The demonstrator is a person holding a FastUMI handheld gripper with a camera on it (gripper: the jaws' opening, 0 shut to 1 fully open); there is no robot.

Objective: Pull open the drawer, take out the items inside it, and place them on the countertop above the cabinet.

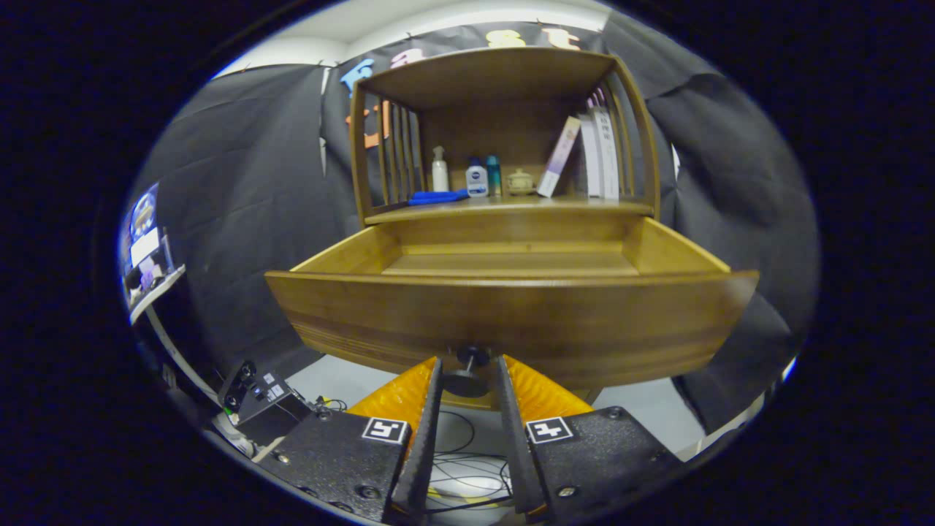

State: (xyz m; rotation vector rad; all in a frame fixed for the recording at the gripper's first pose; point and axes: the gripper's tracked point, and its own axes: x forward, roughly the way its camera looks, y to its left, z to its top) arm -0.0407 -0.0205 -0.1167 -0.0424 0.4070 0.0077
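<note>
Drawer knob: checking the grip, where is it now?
In the gripper view, the drawer knob sits between the gripper jaws, under the pulled-out drawer front.

Wooden cabinet's surface [504, 210]: blue cloth [437, 196] at left edge, bottles [476, 179] and small jar [520, 182] mid-back, boxes [595, 153] leaning right.

Wooden drawer [511, 314] pulled well out of the cabinet [504, 139], its wide front panel just above and ahead of the fingertips. Dark round knob [467, 371] hanging under the front's lower edge, sitting between the two fingers, contact unclear. Visible interior floor bare. Countertop [511, 208] lying beyond the drawer, further from the claw.
</note>
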